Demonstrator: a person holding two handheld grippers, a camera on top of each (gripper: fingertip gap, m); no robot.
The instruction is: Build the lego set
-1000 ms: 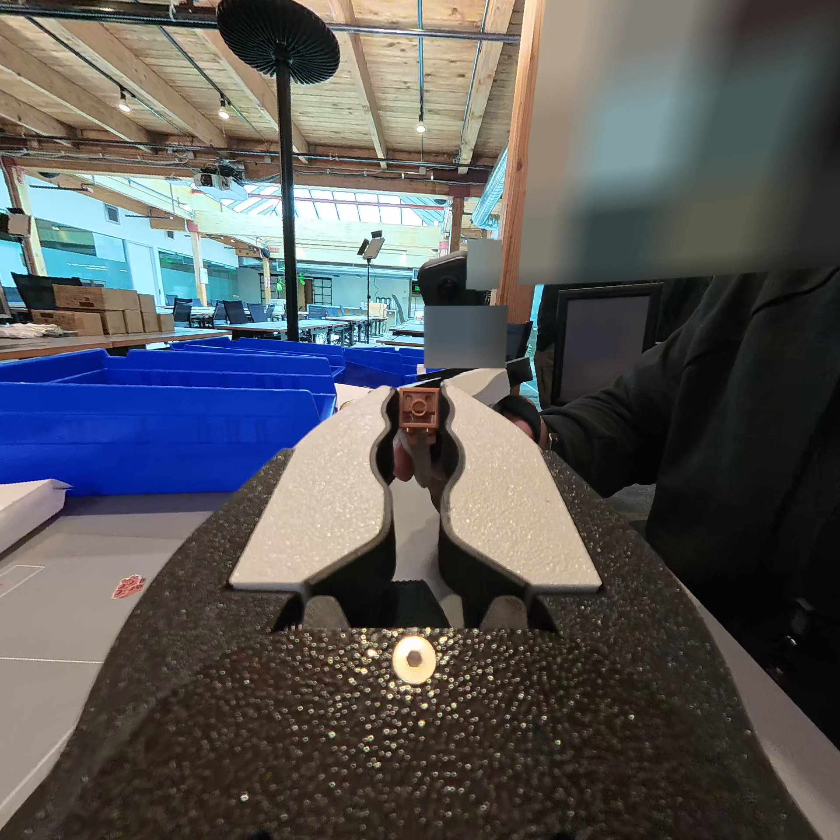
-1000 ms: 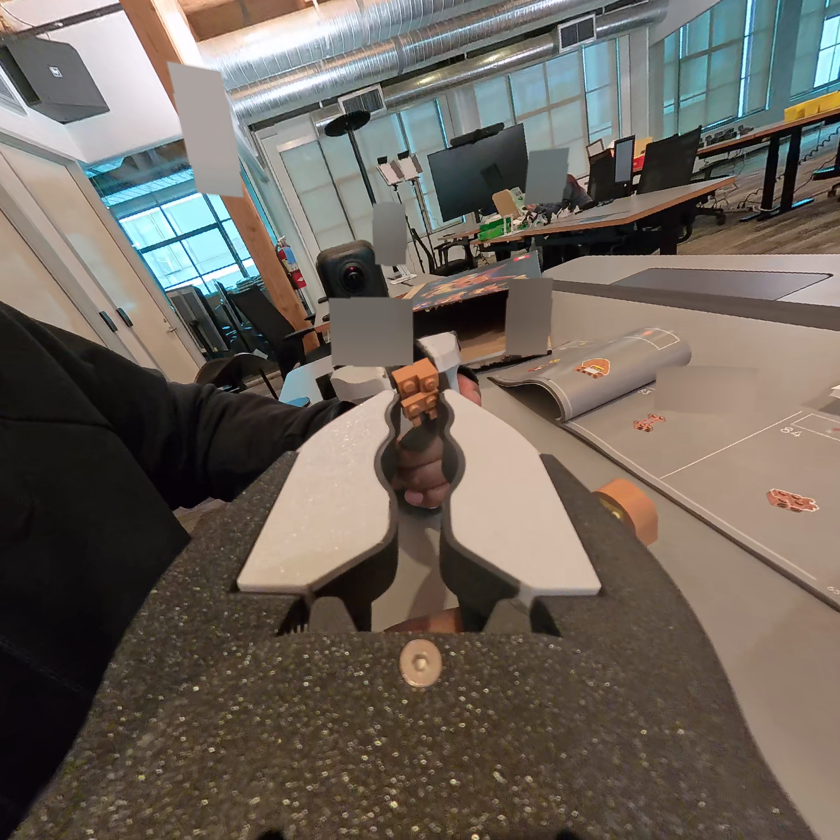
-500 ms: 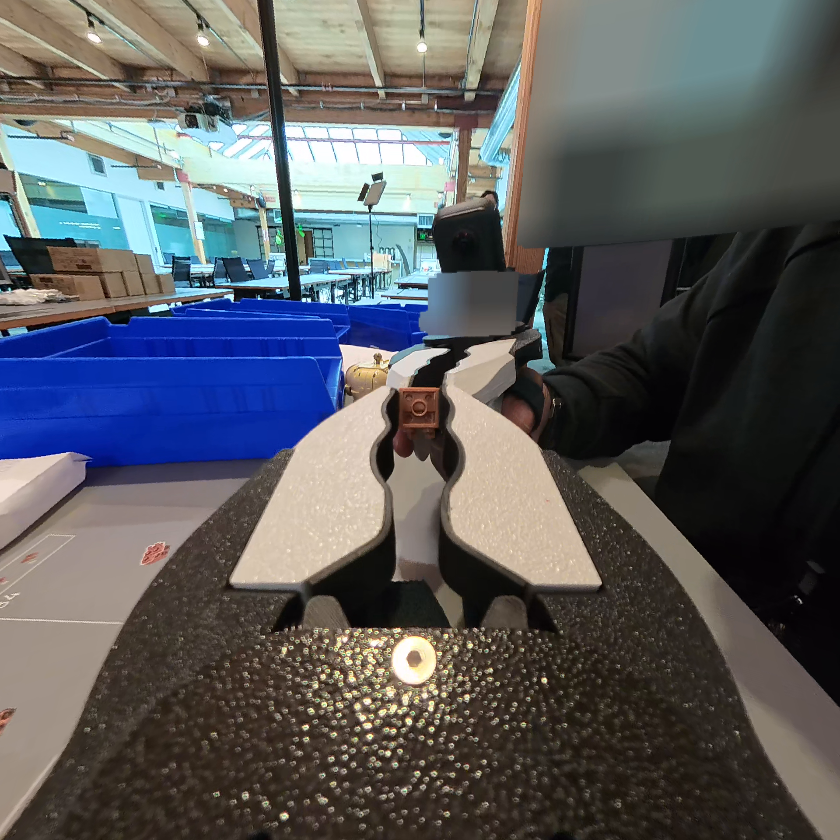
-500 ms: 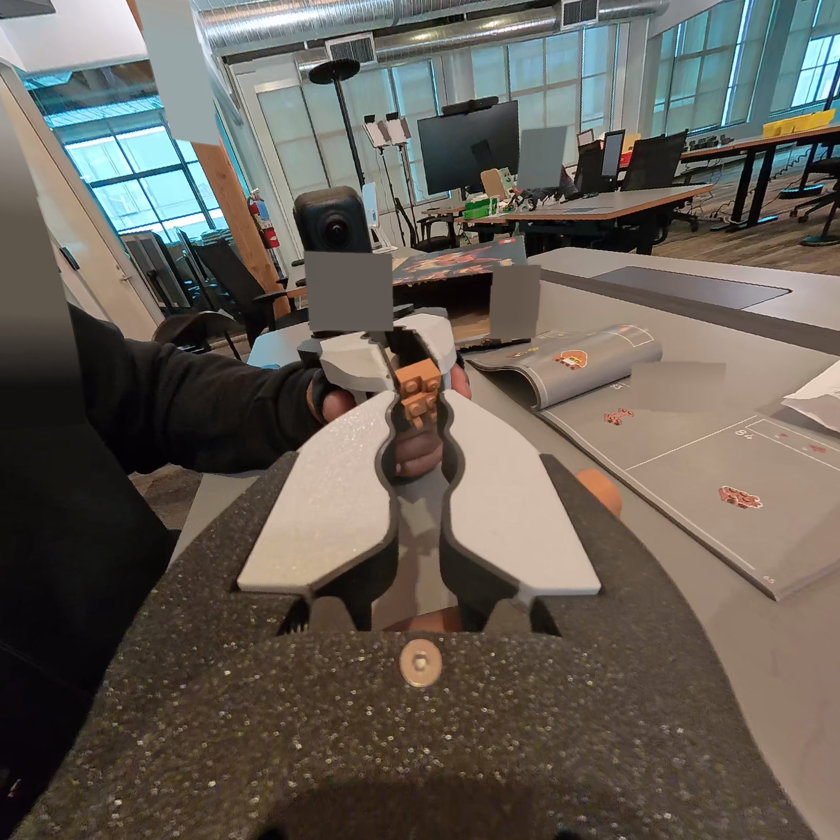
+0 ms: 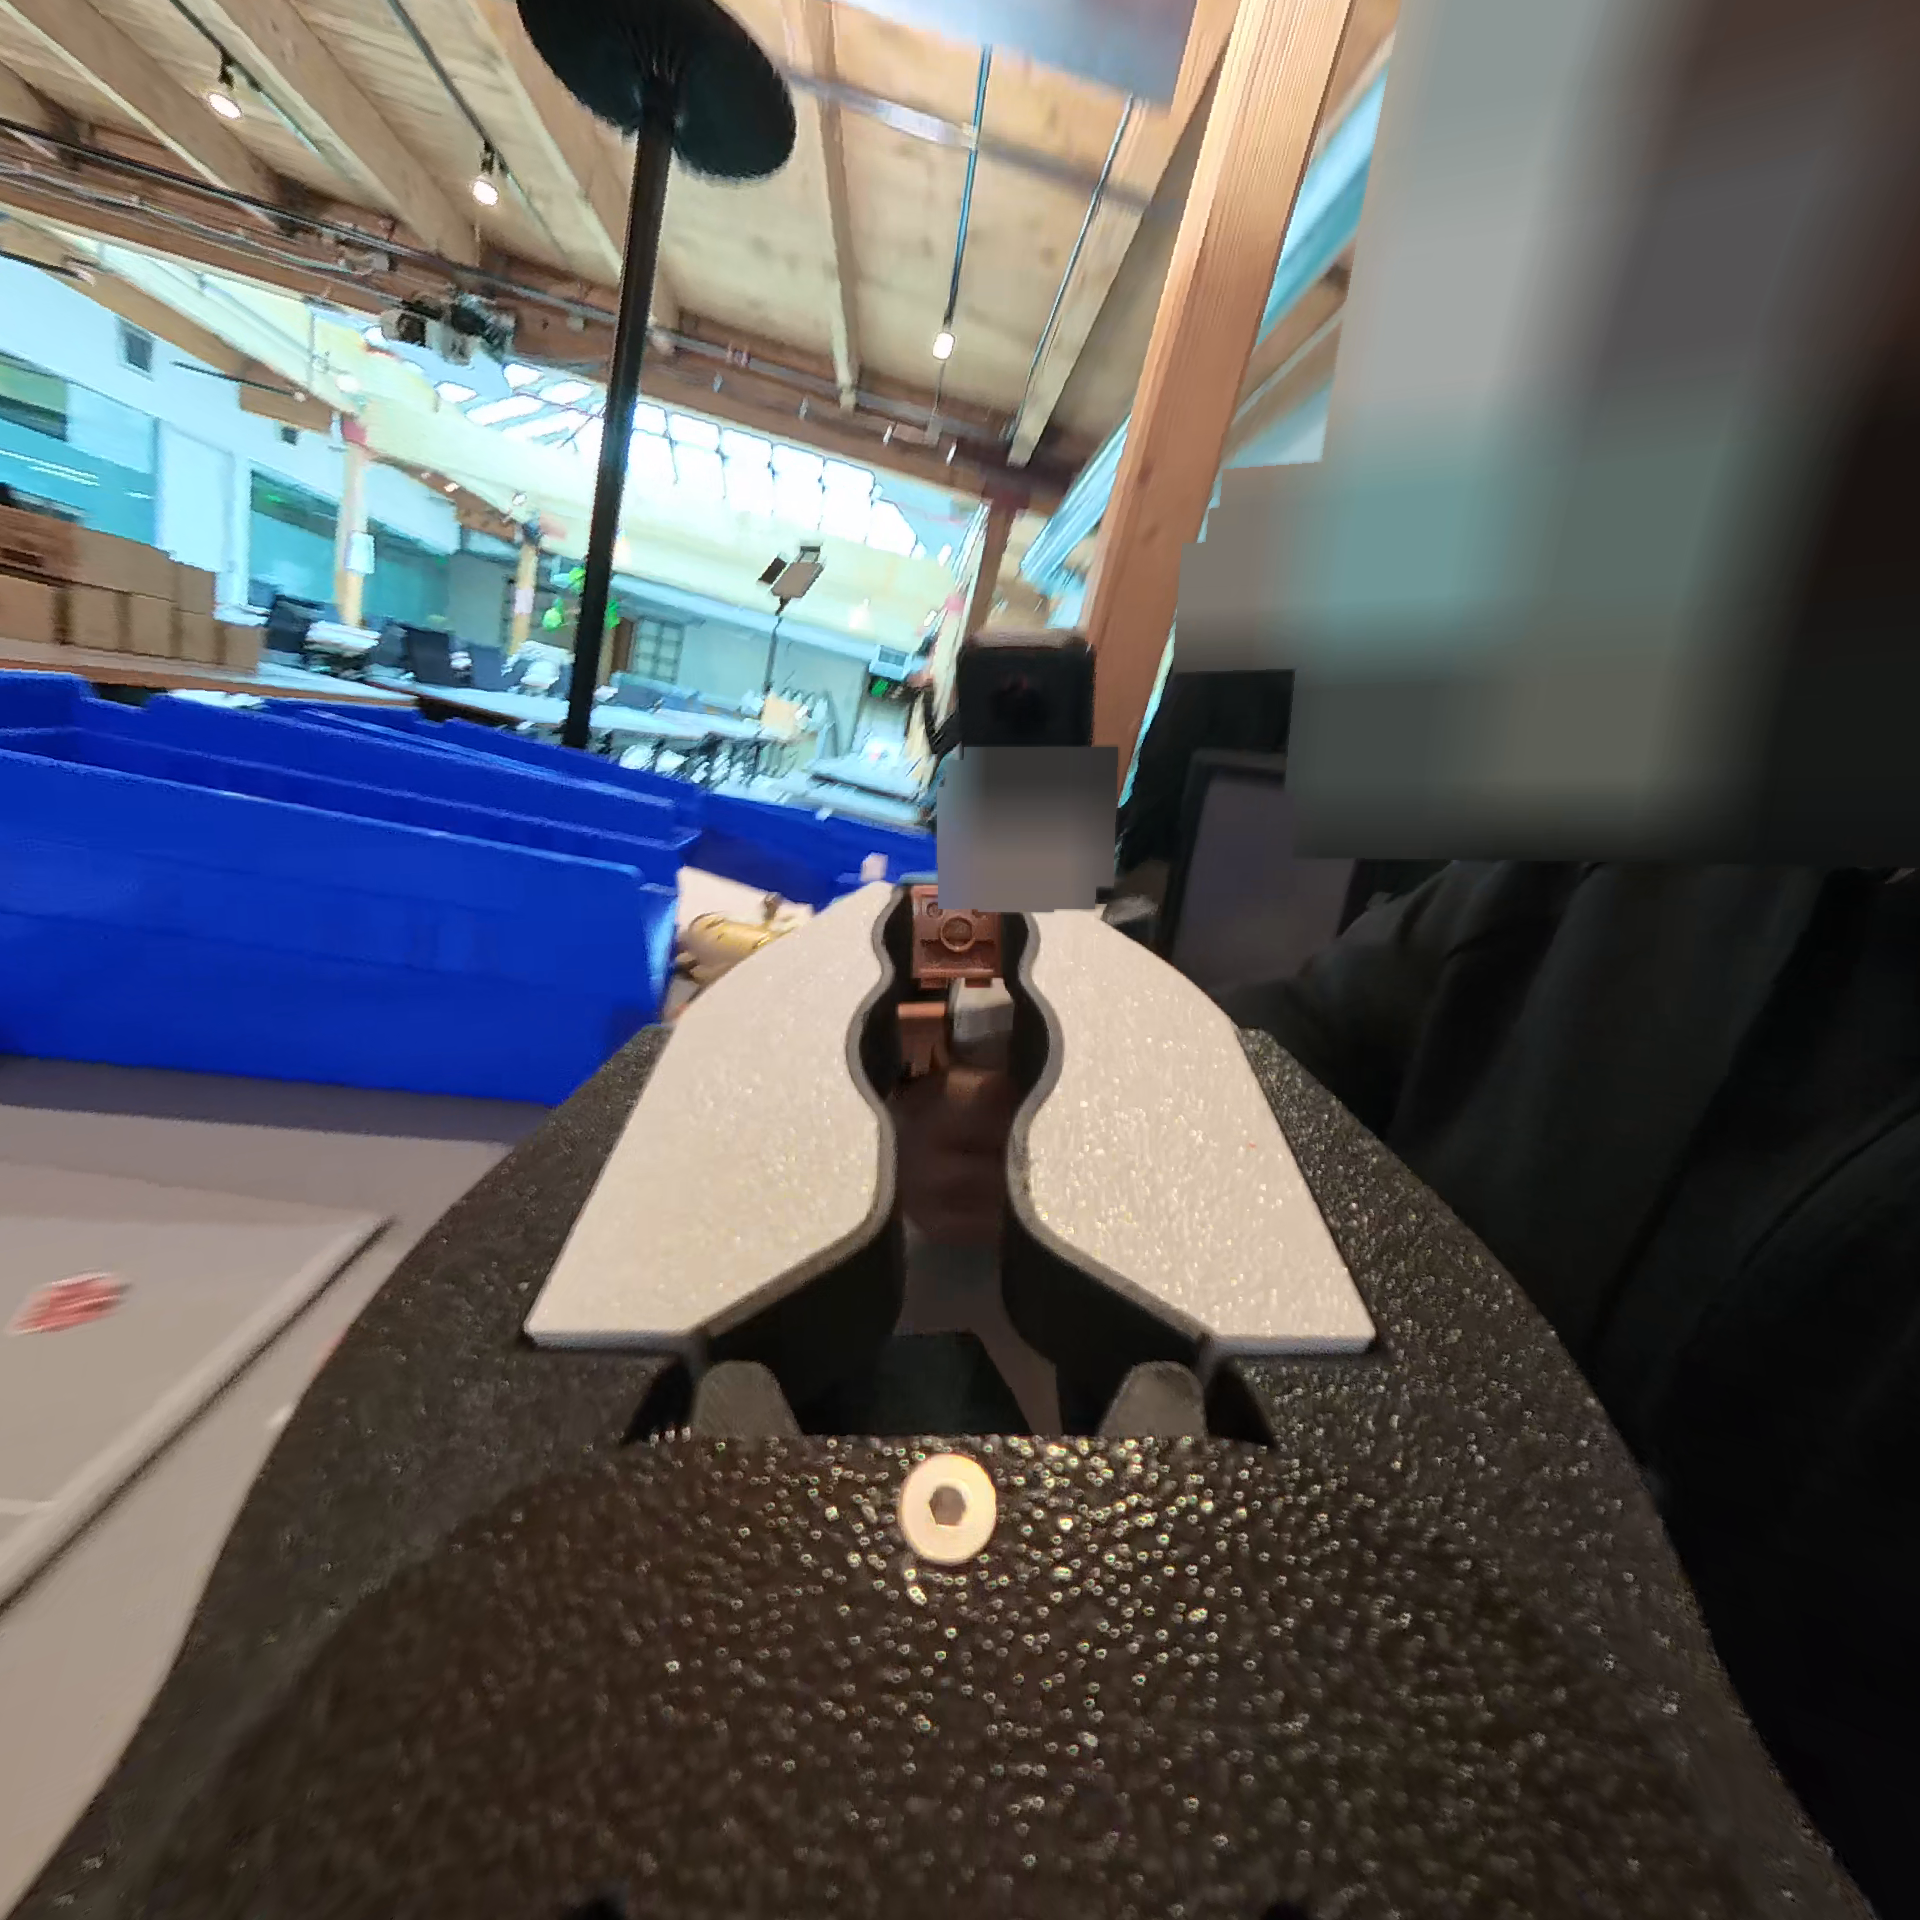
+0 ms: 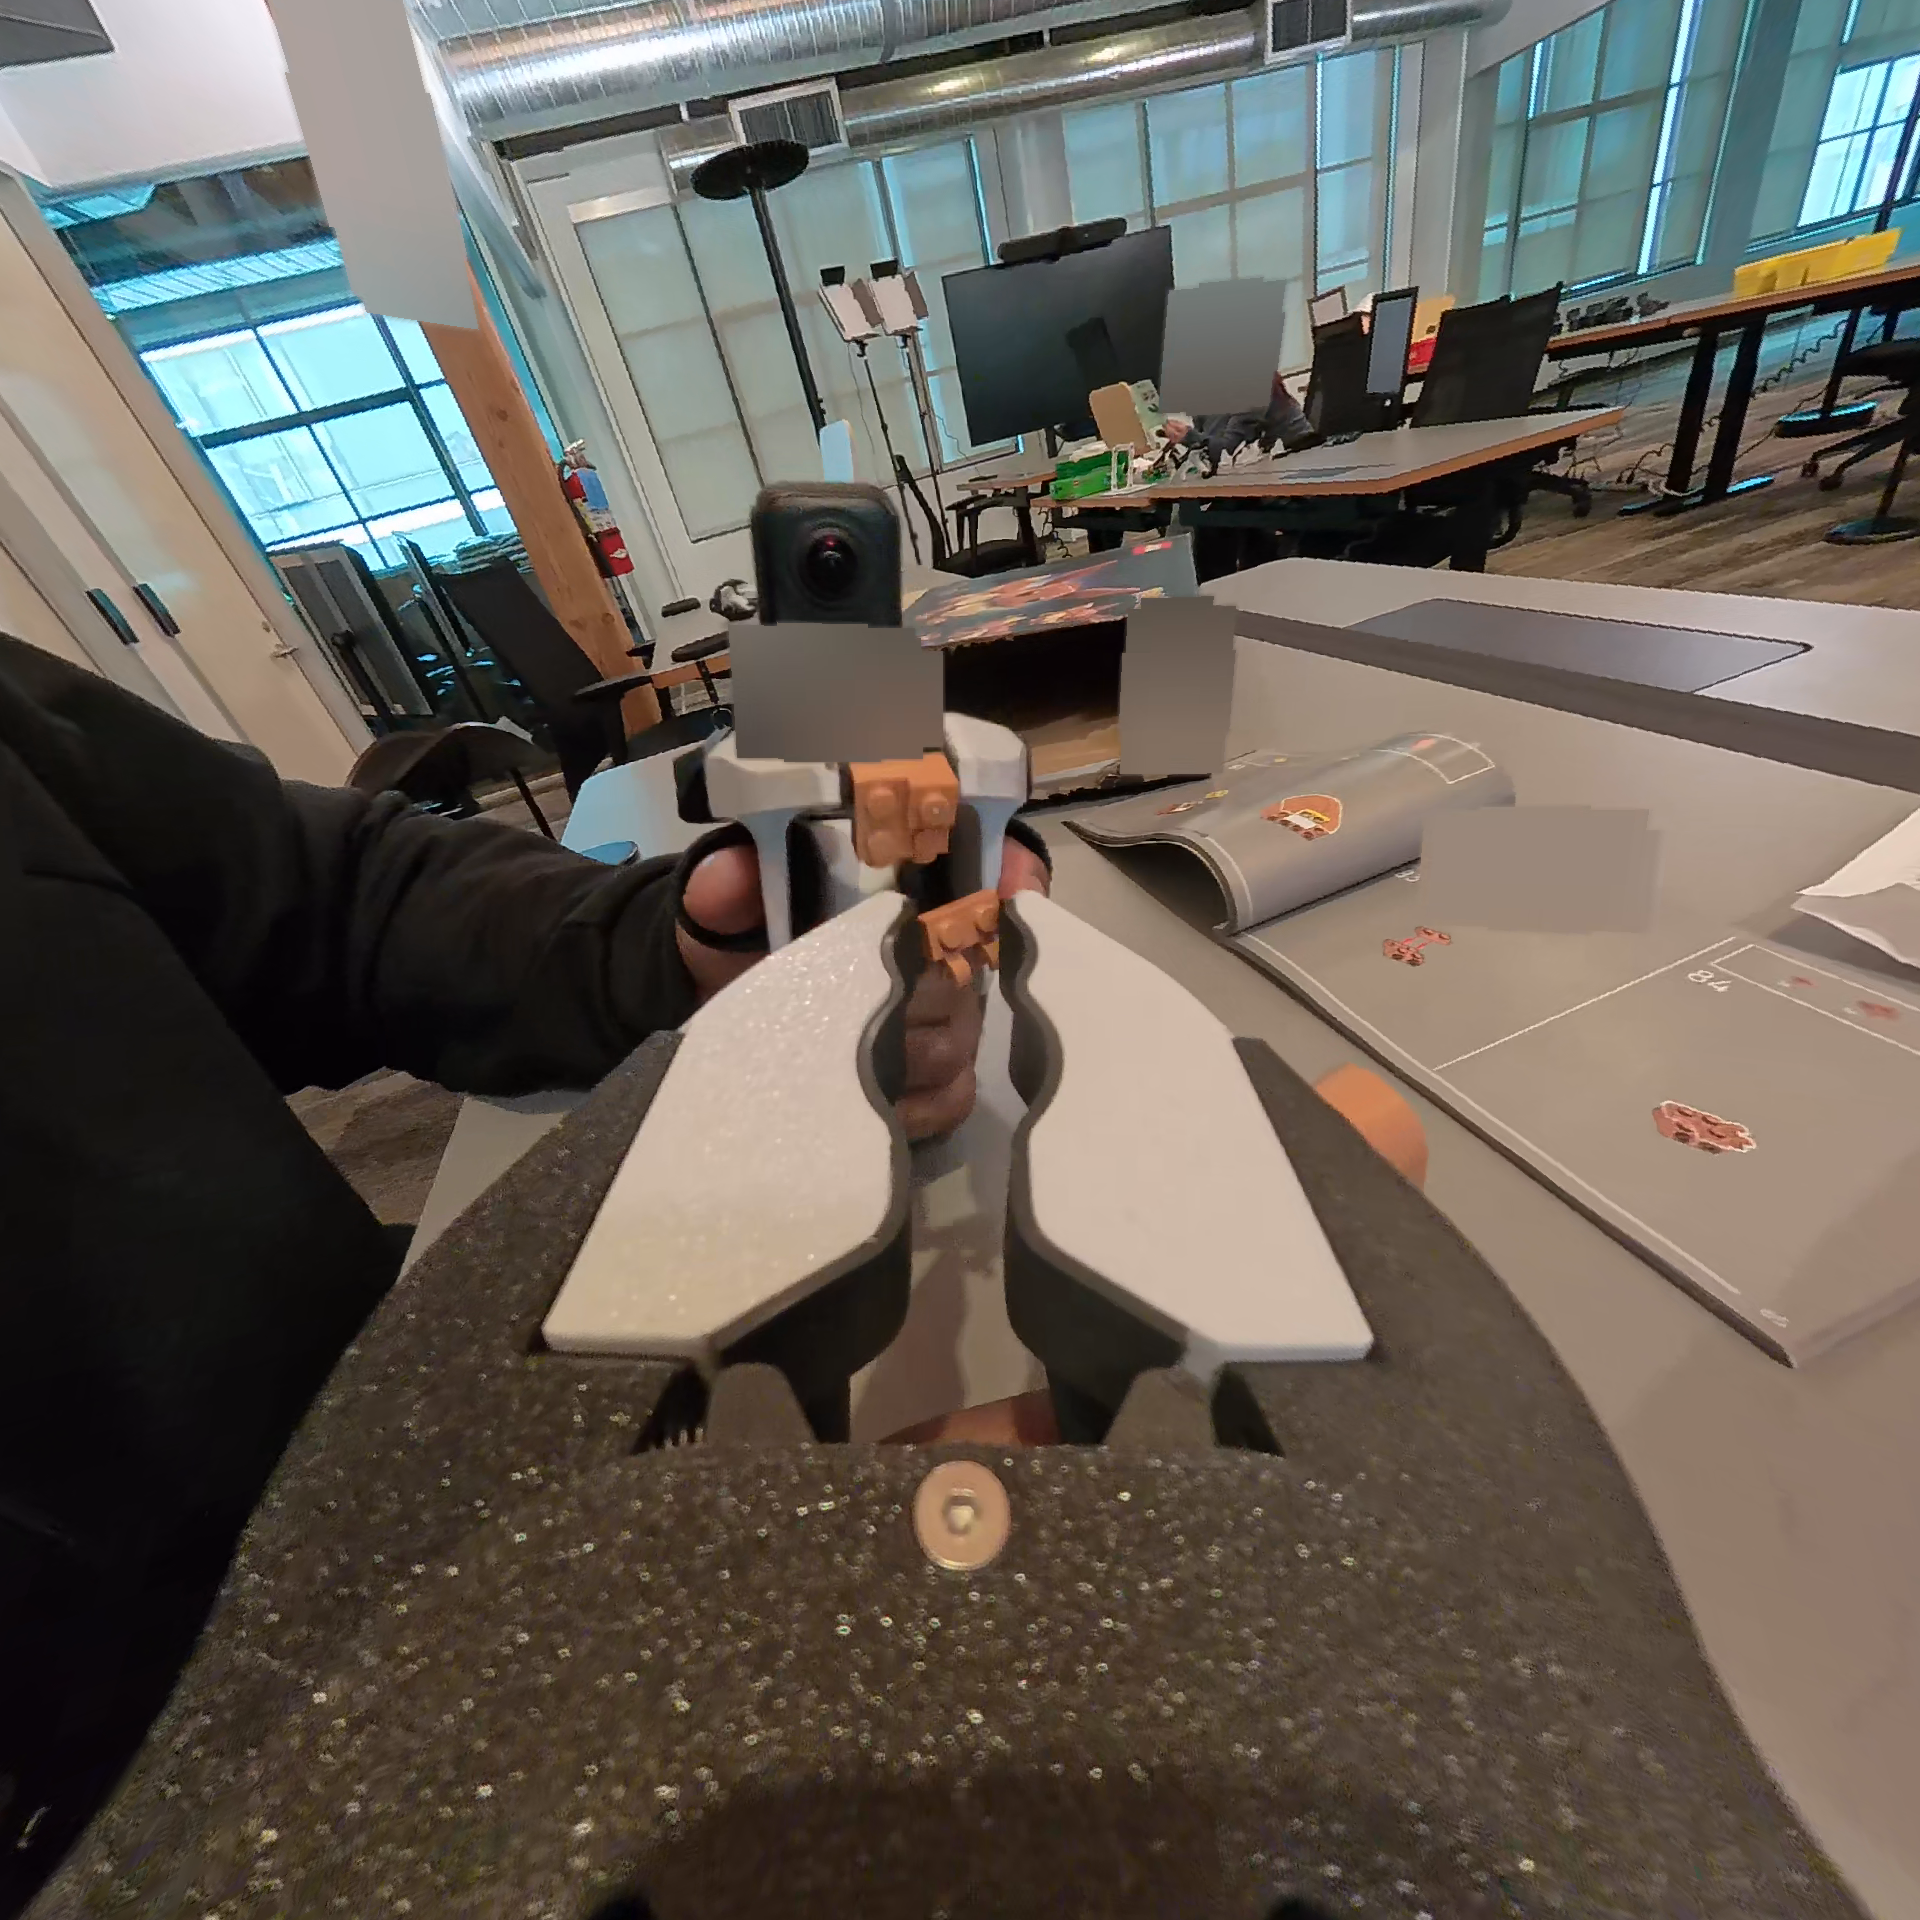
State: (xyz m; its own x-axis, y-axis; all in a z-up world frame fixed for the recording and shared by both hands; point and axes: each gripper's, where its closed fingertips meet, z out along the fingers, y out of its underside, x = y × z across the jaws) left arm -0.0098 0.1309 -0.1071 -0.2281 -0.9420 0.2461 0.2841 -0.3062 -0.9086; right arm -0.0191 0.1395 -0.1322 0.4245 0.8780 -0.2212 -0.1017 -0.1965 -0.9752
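Frame centre: left gripper (image 5: 958, 940) clamps a brown brick assembly (image 5: 954, 938); right gripper (image 6: 961, 940) clamps an orange brick piece (image 6: 961, 935), tips nearly meeting.

Orange-brown studded bricks (image 6: 902, 821) sit between white, speckled gripper fingers (image 6: 774, 1132) on a glittering black body (image 6: 935, 1662). A grey booklet (image 6: 1558, 1039) carries small red-brown pictures and thin white lines; bright blue bins (image 5: 312, 883) stand under a pale wooden ceiling (image 5: 883, 239), beside a black sleeve (image 6: 364, 935).
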